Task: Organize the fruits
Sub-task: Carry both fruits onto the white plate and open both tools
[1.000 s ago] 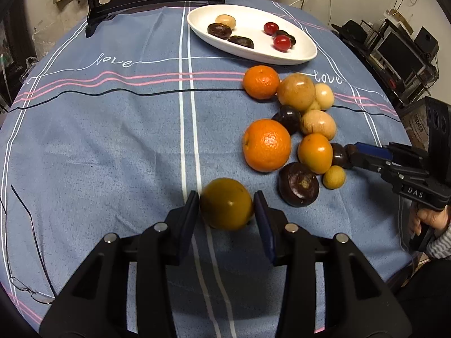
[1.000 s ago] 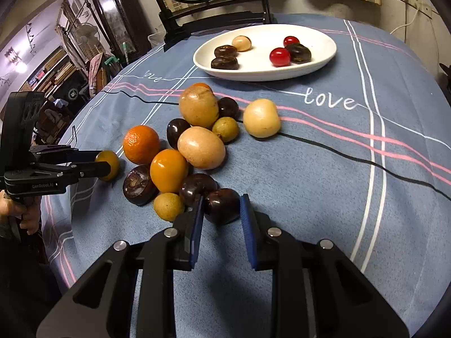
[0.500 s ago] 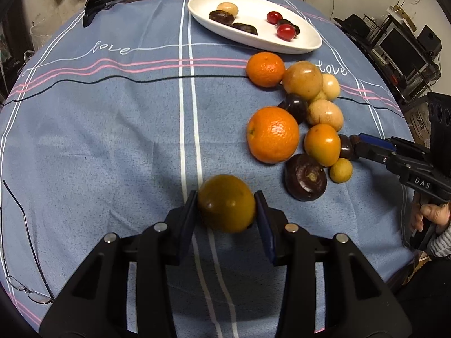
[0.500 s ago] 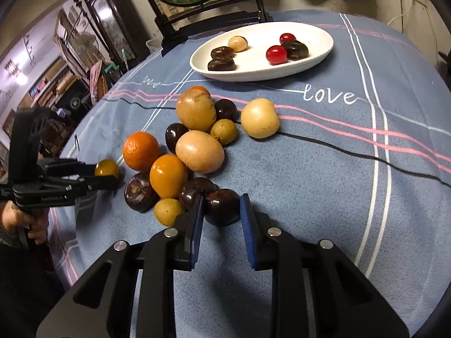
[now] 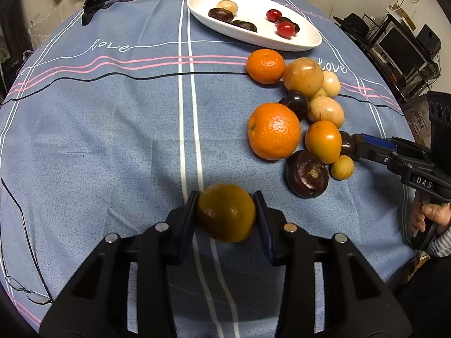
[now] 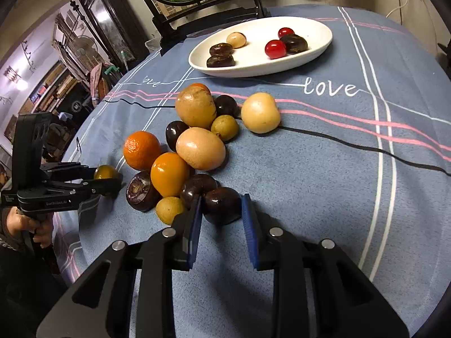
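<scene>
Both claws are loaded at once. The left claw point(image 5: 227, 215) is clamped on a dull yellow-green citrus fruit point(image 5: 226, 216); over the last second the fruit has come up off the cloth and now hangs just above the desk point(image 5: 112, 140), apart from the pile. The right claw point(image 6: 222, 207) is clamped on a dark plum point(image 6: 222, 205) at the near edge of the fruit pile point(image 6: 191, 146). That plum looks to be resting on the cloth and touching a second dark plum point(image 6: 197, 187) beside it; its position has not changed.

The white dish point(image 6: 262, 67) at the far side of the desk holds a few small fruits: two red, several dark, one pale. The pile between dish and claws holds oranges, tan round fruits, dark plums and small yellow ones.

Judgement: sorting is at an early stage. Left side is ready to carry; right side has the grip but no lift yet. Risk: lifting the plum may nudge its neighbour.

A pair of glasses point(image 5: 17, 239) lies at the left desk edge, well apart.
</scene>
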`<action>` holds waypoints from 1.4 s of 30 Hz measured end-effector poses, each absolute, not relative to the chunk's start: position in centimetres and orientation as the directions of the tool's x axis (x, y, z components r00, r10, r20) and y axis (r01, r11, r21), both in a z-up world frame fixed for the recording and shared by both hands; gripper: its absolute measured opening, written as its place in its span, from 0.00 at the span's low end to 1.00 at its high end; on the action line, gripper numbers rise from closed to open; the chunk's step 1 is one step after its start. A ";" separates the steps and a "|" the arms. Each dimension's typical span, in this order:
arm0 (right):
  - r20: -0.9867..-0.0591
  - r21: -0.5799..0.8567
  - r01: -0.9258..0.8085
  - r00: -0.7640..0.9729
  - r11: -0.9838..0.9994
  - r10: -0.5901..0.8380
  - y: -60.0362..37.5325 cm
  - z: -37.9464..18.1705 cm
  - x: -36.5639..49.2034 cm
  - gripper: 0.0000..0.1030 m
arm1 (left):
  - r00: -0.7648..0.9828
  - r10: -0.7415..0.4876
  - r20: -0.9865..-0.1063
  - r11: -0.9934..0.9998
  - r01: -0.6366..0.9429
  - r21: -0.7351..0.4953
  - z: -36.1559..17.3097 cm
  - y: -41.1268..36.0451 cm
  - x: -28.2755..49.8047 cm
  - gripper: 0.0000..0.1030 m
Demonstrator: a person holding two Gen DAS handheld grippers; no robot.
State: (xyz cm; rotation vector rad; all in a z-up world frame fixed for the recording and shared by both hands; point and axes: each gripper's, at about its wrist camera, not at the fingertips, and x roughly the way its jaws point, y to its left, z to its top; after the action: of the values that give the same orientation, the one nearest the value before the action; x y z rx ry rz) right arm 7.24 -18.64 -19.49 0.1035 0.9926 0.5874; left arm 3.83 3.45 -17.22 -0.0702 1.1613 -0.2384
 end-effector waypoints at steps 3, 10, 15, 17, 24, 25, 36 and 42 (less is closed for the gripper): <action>-0.757 0.335 -0.410 0.419 0.849 0.501 -18.9 -19.1 6.7 0.27 | 0.397 -0.225 -0.890 0.973 0.139 -0.183 -16.7 3.8 3.7 0.38; -0.738 0.355 -0.337 0.472 0.872 0.482 -21.7 -17.9 6.0 0.27 | 0.427 -0.226 -0.876 0.974 0.117 -0.195 -15.4 4.5 4.8 0.38; -0.724 0.339 -0.302 0.521 0.891 0.452 -23.6 -16.4 7.2 0.27 | 0.469 -0.232 -0.852 0.972 0.144 -0.186 -13.0 4.0 8.7 0.38; -0.718 0.329 -0.302 0.535 0.895 0.445 -23.8 -15.6 8.2 0.27 | 0.486 -0.238 -0.841 0.970 0.163 -0.180 -12.1 3.4 10.8 0.38; -0.675 0.298 -0.348 0.582 0.889 0.454 -22.5 -12.5 14.8 0.27 | 0.526 -0.273 -0.805 0.955 0.247 -0.162 -9.6 -0.7 18.7 0.38; -0.672 0.293 -0.356 0.583 0.887 0.456 -22.1 -12.4 15.7 0.27 | 0.523 -0.279 -0.805 0.953 0.257 -0.164 -9.6 -1.3 19.3 0.38; -0.734 0.212 -0.404 0.536 0.890 0.418 -18.2 -15.5 24.6 0.29 | 0.441 -0.280 -0.853 0.936 0.321 -0.142 -14.7 -6.2 24.2 0.40; -0.726 0.222 -0.369 0.556 0.903 0.405 -18.4 -16.2 25.0 0.61 | 0.474 -0.299 -0.829 0.940 0.297 -0.169 -13.6 -5.1 24.6 0.49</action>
State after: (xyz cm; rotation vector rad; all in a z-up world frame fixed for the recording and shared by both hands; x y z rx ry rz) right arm 25.03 -18.44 -16.16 0.0454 0.8686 0.4573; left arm 24.57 -5.10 -13.64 -0.0013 1.0138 -0.3646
